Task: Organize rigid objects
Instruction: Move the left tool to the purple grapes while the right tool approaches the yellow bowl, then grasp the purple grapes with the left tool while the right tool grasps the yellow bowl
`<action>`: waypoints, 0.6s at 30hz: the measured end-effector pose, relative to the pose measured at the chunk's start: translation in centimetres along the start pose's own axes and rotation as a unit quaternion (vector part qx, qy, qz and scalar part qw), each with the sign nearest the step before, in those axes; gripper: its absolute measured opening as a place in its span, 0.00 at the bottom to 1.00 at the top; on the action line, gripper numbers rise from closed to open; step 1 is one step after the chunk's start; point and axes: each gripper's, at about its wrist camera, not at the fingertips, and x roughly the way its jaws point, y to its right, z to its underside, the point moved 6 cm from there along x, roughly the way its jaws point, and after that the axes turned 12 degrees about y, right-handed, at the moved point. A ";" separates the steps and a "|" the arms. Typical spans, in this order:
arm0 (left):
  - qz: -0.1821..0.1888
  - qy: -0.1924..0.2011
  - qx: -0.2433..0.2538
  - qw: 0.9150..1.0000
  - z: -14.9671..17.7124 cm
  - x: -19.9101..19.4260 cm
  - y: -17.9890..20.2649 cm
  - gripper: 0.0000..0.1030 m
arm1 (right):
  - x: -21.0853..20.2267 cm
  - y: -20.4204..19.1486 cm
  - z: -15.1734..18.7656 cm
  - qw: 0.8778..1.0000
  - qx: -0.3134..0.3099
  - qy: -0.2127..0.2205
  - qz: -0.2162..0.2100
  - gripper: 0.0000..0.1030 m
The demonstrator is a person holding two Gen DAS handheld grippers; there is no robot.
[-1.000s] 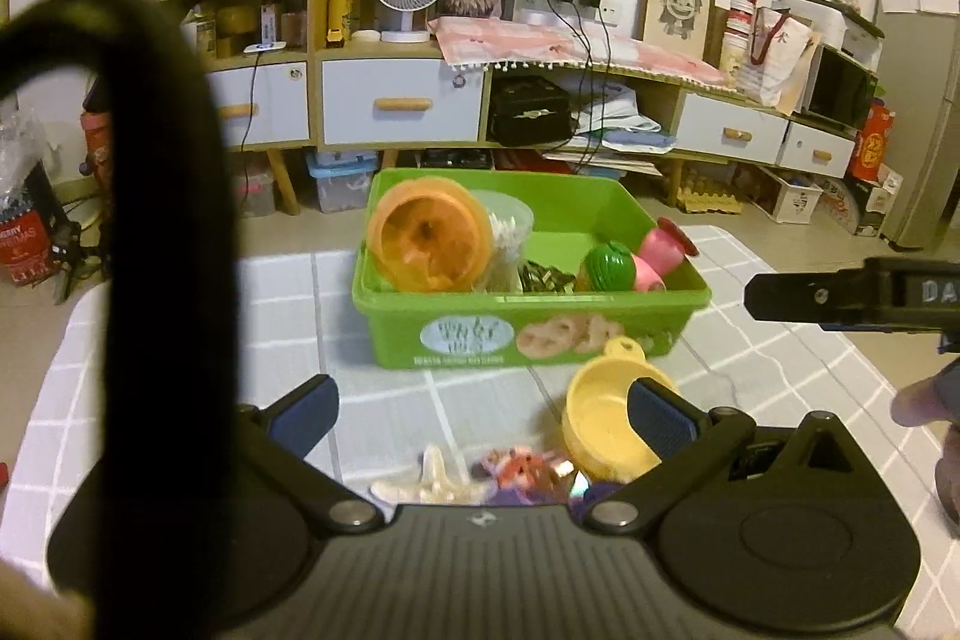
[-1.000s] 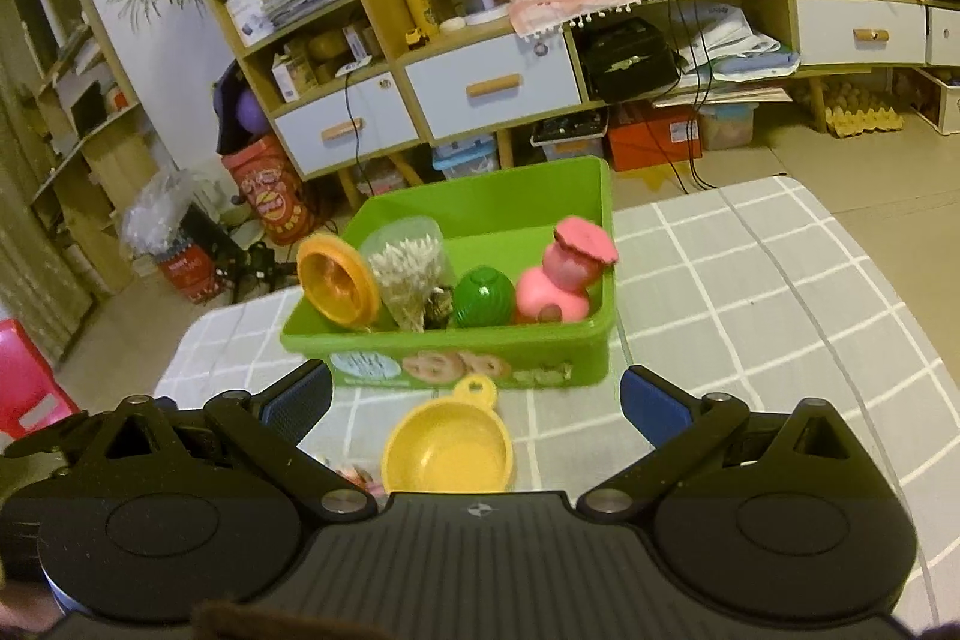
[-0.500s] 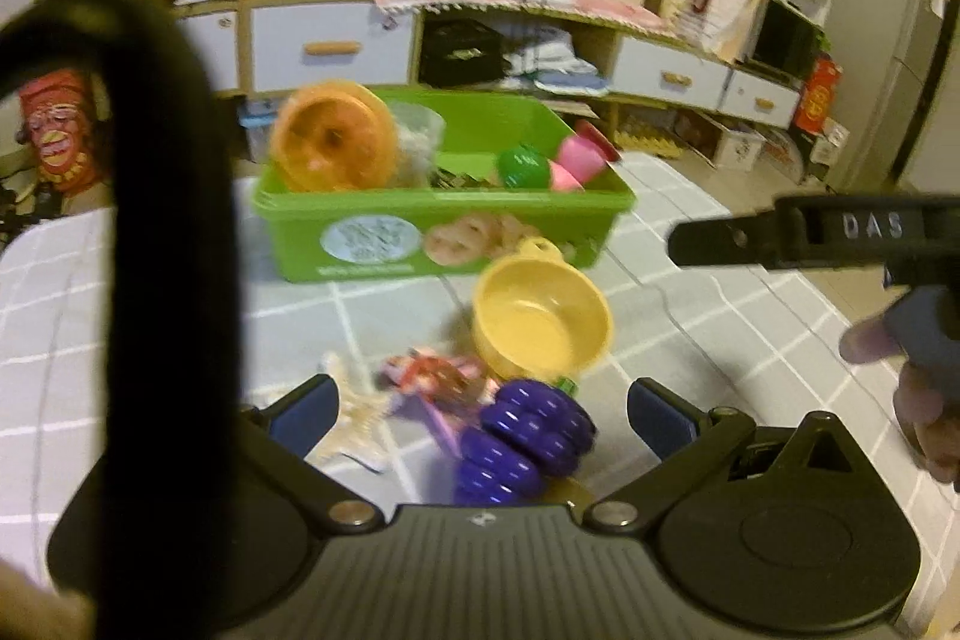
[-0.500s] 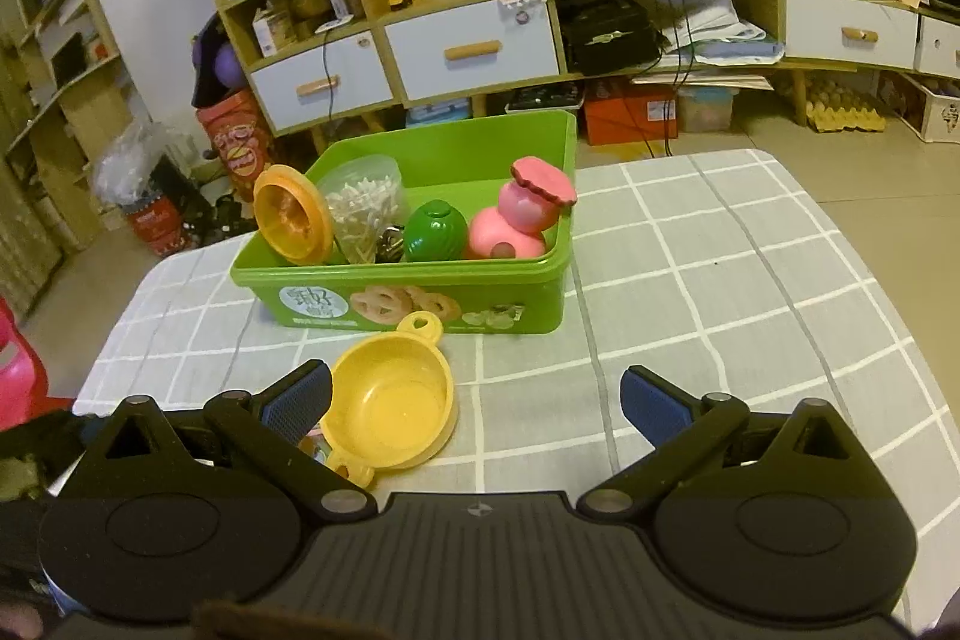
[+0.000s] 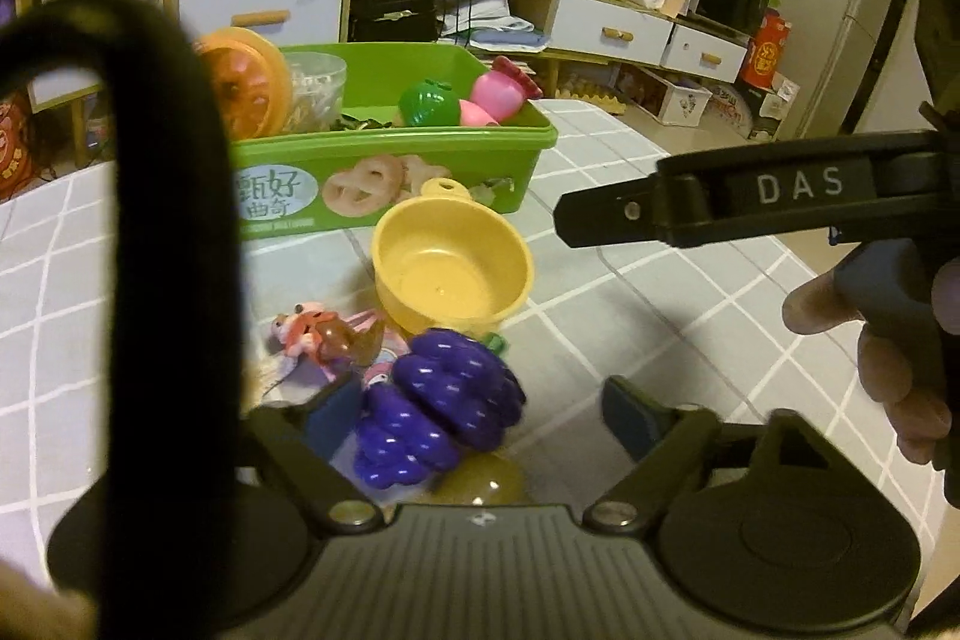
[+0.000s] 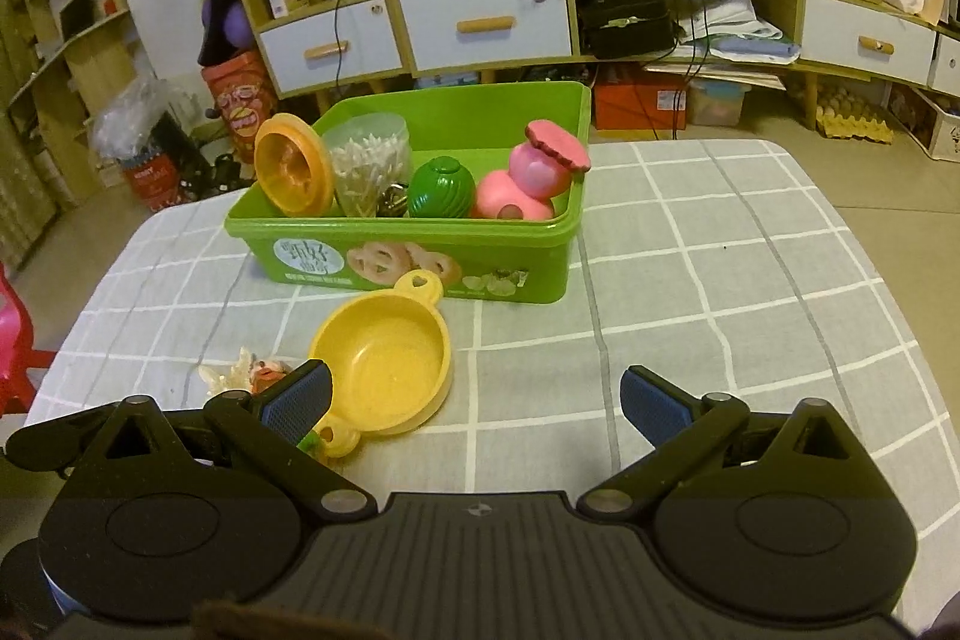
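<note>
A green bin on the grey checked tablecloth holds an orange lid, a cup of cotton swabs, a green toy and a pink toy. A yellow toy pan lies in front of it. In the left wrist view a purple toy grape bunch lies between my left gripper's open fingers, next to a small pink figure. My right gripper is open and empty, its left pad beside the pan.
A white starfish-like toy lies left of the pan. The right gripper's body and the hand holding it hang at the right of the left wrist view. A black strap blocks its left. Shelves and drawers stand behind the table.
My left gripper has moved forward and down, so the grapes now sit between its fingers. My right gripper has pulled back a little; the bin and pan look farther off.
</note>
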 end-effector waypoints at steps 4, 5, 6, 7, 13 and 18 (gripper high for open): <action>-0.001 -0.010 -0.003 1.000 0.0 0.1 -0.3 0.30 | 0.3 0.0 0.1 1.000 -0.001 -0.002 0.002 0.98; -0.001 -0.010 -0.005 1.000 0.0 0.2 -0.5 0.30 | 0.4 0.0 0.1 1.000 -0.001 -0.003 0.003 0.98; -0.001 -0.011 -0.007 1.000 0.0 0.1 -0.6 0.30 | 0.5 0.0 0.1 1.000 -0.001 -0.004 0.003 0.98; -0.002 -0.010 -0.008 1.000 0.0 0.0 -0.7 0.30 | 0.6 0.0 0.2 1.000 -0.001 -0.005 0.004 0.98; -0.009 -0.011 -0.016 1.000 0.2 -1.0 -2.0 0.29 | 1.1 -0.3 0.3 1.000 -0.002 -0.009 0.004 0.98; -0.022 -0.006 -0.027 0.999 0.2 -1.8 -3.5 0.29 | 2.0 -0.8 0.5 1.000 0.005 -0.021 -0.001 0.98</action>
